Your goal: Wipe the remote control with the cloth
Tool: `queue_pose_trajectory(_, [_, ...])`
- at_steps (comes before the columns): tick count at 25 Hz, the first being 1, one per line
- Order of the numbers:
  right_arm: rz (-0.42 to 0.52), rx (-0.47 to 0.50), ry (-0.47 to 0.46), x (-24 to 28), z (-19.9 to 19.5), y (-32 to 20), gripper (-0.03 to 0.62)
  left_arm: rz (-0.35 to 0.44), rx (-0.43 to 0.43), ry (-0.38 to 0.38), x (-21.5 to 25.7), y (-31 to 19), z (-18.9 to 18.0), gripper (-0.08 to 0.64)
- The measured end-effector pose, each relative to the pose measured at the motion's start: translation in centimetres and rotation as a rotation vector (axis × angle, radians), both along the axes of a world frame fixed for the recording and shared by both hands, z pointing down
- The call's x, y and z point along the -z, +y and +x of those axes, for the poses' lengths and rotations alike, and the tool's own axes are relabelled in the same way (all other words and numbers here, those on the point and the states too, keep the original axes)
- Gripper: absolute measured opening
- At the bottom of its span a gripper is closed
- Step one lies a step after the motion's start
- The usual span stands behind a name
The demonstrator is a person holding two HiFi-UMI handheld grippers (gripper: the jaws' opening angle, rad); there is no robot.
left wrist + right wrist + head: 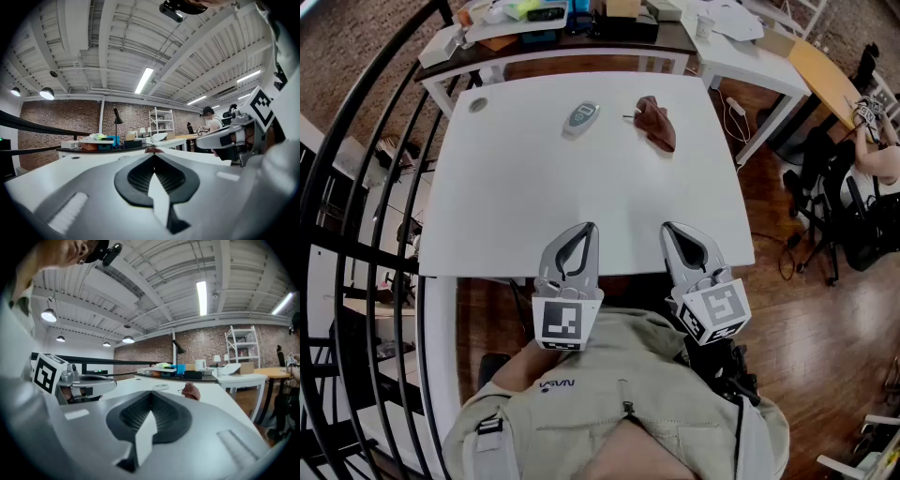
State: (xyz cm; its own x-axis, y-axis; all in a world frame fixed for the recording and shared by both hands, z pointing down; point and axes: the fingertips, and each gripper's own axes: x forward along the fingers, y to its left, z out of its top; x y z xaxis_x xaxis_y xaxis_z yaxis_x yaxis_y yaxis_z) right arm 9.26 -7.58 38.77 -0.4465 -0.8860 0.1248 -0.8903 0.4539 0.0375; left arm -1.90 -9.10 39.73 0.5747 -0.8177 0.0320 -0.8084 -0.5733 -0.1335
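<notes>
A grey remote control [580, 117] lies on the far part of the white table [581, 202]. To its right sits a crumpled reddish-brown cloth [657, 123], which also shows beyond the right gripper's jaws as a brown cloth [191, 391]. My left gripper [586, 228] and right gripper [668, 228] hover side by side over the table's near edge, far from both objects. Both are shut with nothing between the jaws. In the left gripper view the cloth [151, 150] barely peeks over the jaw tips [154, 155].
A cluttered dark desk [562, 28] stands behind the table, a white desk [741, 47] at the back right. A black railing [356, 187] runs along the left. Office chairs and a seated person [877, 141] are at the far right. A small round disc [478, 105] lies at the table's far left.
</notes>
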Motion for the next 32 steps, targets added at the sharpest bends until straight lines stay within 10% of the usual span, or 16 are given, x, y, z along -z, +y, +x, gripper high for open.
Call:
queue_pose_trajectory(18, [0.120,-0.009,0.105,4.1,2.3,-4.3,0.003,0.082,0.049,0.080,5.3,-4.7,-0.2,0.006])
queue_pose_trajectory(23, [0.202,-0.010,0.191,7.3,3.5,-8.4,0.003,0.154,0.032,-0.016,7.7,-9.2,-0.2,0.006])
queue_pose_trajectory(32, [0.176,0.014,0.239,8.6,4.9,-16.8,0.005,0.014,0.076,0.009,7.4,-19.4,-1.2,0.006])
